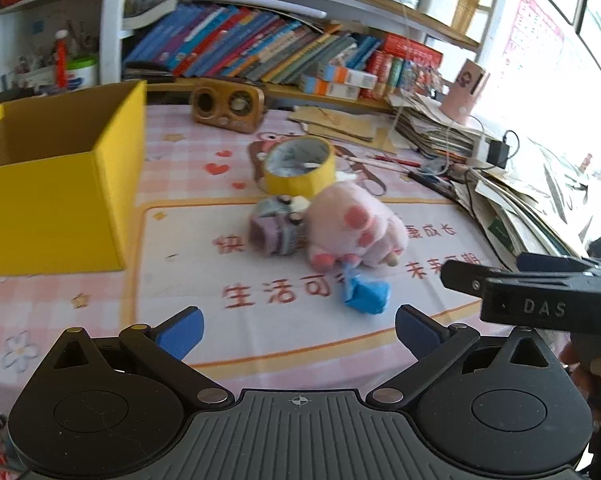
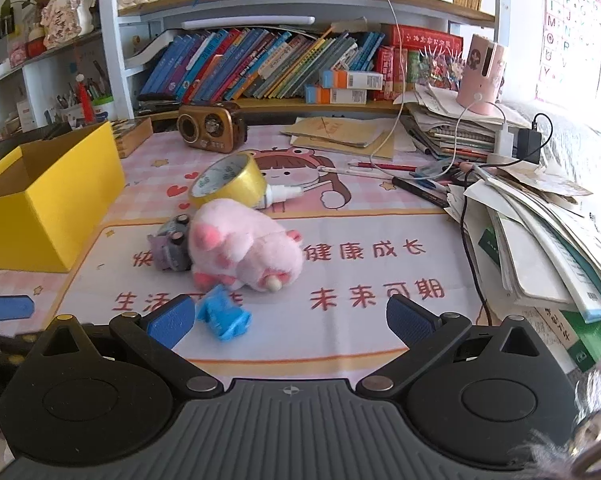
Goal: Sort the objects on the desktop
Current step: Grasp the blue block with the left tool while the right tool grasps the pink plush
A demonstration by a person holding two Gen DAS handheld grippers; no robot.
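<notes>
Blue toy (image 2: 222, 317) beside right hand-held gripper (image 2: 286, 320)

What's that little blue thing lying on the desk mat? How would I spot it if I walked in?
Find the big yellow box on the pink desk mat, then look right to the pink plush toy lying mid-mat. Just in front of it, nearest the grippers, lies the small blue plastic piece. It is the only bright blue, hard-edged item there; its neighbours are soft pink or grey-purple.
</notes>
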